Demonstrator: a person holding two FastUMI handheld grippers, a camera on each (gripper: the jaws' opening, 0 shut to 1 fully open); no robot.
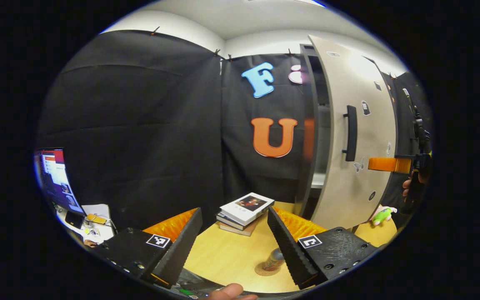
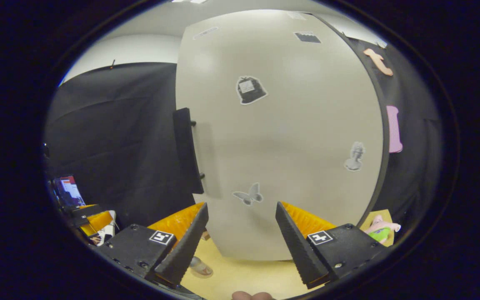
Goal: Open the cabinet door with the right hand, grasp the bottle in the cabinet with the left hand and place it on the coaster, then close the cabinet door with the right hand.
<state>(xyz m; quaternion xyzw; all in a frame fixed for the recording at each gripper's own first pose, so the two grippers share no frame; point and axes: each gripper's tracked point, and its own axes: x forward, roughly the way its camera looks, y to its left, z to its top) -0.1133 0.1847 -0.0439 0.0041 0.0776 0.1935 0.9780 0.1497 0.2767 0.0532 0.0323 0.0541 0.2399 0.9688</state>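
Bottle on coaster, door ajar

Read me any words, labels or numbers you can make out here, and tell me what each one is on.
Nothing here can be read well enough to quote.
book cover: a picture and some print, too small to read.
bottle label: blurred.
stickers on the cabinet door: mostly pictures, and any print is too small to read.
monitor: too small and blurred.

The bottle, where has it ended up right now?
In the left gripper view the small bottle stands on the round coaster on the wooden table, low between the tool's fingers.
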